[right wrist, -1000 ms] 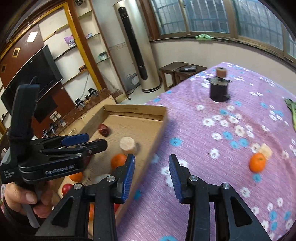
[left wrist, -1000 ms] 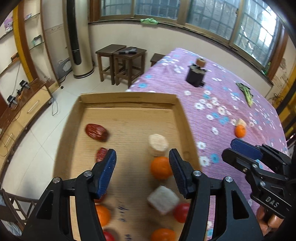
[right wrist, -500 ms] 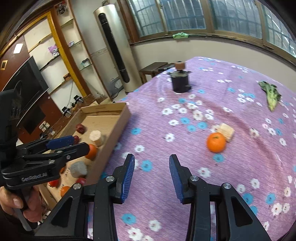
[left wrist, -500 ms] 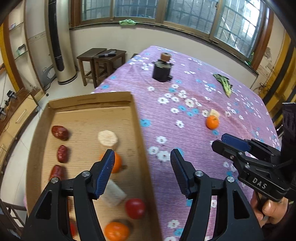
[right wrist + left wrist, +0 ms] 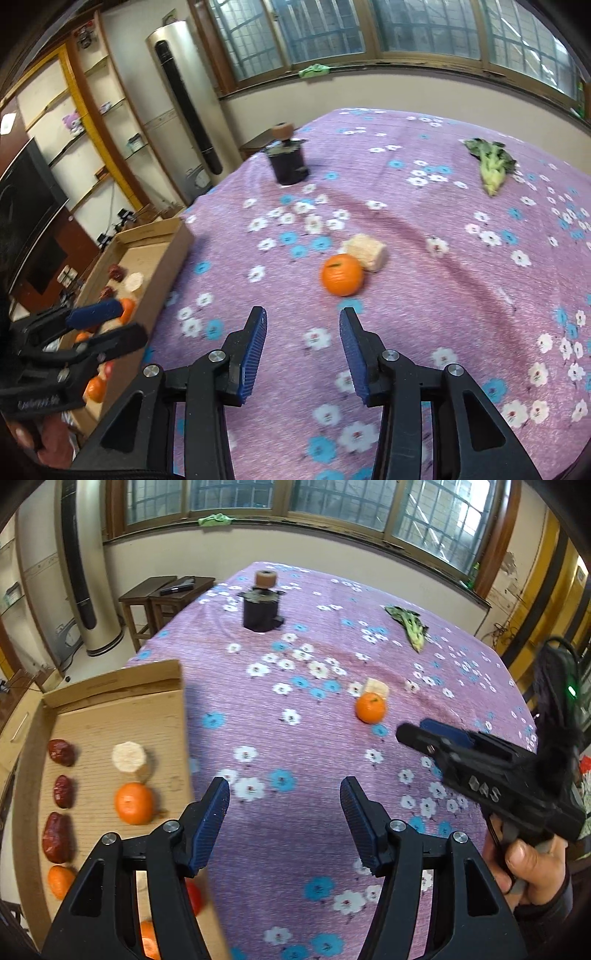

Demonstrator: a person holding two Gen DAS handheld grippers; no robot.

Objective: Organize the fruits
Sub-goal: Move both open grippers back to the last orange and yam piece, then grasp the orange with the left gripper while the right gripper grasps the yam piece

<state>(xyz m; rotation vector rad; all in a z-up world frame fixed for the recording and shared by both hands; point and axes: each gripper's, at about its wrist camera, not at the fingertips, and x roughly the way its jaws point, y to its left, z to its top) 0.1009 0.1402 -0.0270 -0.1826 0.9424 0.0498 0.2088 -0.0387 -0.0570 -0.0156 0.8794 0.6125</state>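
Note:
An orange (image 5: 341, 275) lies on the purple flowered cloth, touching a pale cube (image 5: 365, 251) behind it. My right gripper (image 5: 303, 332) hovers just short of the orange; its jaws are opening with nothing between them. In the left wrist view the same orange (image 5: 370, 708) sits far ahead to the right. My left gripper (image 5: 284, 812) is open and empty over the cloth beside the cardboard tray (image 5: 110, 686). The tray holds red dates (image 5: 61, 752), an orange (image 5: 133, 803), a pale round slice (image 5: 128, 757) and a red fruit (image 5: 194, 897).
At the far end of the table stands a black pot (image 5: 288, 162) with a brown knob. A green vegetable (image 5: 489, 168) lies at the back right. Wooden stools (image 5: 162, 590) stand past the table's far left corner. A hand (image 5: 528, 867) holds the right gripper's handle.
Both grippers have swung right, from over the tray to over the cloth. The loose orange now lies much closer to the right gripper.

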